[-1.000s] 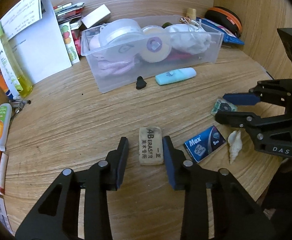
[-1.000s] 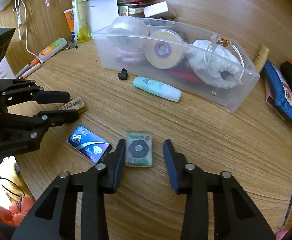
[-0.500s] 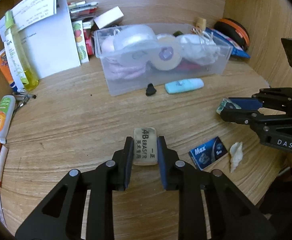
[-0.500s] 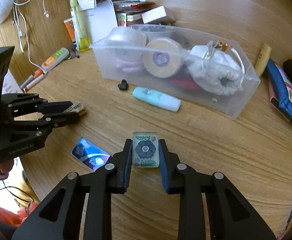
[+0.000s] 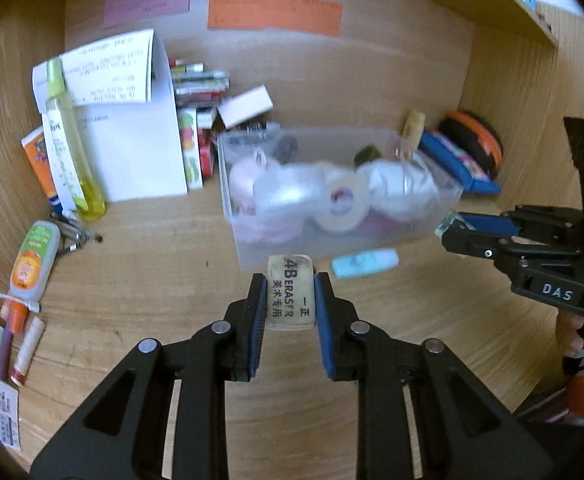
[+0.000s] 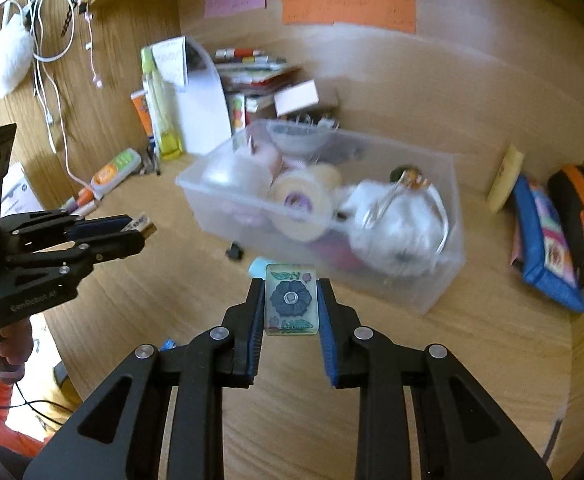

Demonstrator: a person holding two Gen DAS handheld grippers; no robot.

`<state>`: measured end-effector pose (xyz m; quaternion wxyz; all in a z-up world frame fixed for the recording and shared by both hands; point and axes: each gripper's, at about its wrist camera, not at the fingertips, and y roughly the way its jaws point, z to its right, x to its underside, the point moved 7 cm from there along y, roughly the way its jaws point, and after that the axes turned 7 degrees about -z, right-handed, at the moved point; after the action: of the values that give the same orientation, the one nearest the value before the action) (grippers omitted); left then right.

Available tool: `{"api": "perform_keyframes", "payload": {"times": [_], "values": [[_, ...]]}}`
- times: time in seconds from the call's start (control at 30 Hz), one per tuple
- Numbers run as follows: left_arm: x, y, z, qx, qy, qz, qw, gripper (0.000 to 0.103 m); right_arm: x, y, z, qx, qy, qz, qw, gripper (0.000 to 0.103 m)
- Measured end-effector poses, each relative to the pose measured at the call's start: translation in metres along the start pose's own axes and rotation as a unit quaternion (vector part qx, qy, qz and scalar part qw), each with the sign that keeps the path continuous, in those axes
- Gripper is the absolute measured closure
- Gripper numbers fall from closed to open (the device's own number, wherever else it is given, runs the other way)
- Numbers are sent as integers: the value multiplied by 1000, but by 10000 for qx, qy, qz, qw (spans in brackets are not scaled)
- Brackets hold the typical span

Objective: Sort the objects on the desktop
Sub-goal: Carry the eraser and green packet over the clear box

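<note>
My left gripper (image 5: 291, 280) is shut on a beige 4B eraser (image 5: 291, 294) and holds it above the desk, in front of the clear plastic bin (image 5: 448, 196). My right gripper (image 6: 291, 284) is shut on a small tile with a blue flower (image 6: 291, 300), also lifted, facing the bin (image 6: 440, 280). The left gripper with its eraser (image 6: 142, 226) shows at the left of the right wrist view. The right gripper (image 5: 450, 230) shows at the right of the left wrist view. The bin holds tape rolls and white cloth.
A mint tube (image 5: 364, 263) and a small black piece (image 6: 235, 252) lie in front of the bin. A yellow bottle (image 5: 70, 160), papers and small boxes stand at back left. A blue pouch (image 6: 544, 248) and an orange case (image 6: 580, 208) lie at the right.
Both grippers closed on their objects, the eraser and the flower tile, and have lifted them off the desk toward the bin. The views now tilt up to the back wall.
</note>
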<state>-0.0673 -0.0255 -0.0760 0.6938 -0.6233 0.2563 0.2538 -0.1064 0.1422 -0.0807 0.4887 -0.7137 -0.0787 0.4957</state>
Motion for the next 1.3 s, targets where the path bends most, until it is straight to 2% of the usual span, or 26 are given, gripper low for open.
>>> {"api": "perform_keyframes", "payload": {"times": [0.3,0.67,0.93,1.3], "values": [[-43,-9,0,179,-75,277,9994,80,-39,-16,21,42,45,330,9994,81],[-79,8,-3,228,-102,243,9994,80,-74,-13,34,100,-36,505,9987,81],[-100,33,-1,245,-29,44,9997,80,-91,7,46,56,112,422,9990,81],[-108,75,6,273,94,-325,9991,80,-94,47,60,148,153,-15,9998,81]]}}
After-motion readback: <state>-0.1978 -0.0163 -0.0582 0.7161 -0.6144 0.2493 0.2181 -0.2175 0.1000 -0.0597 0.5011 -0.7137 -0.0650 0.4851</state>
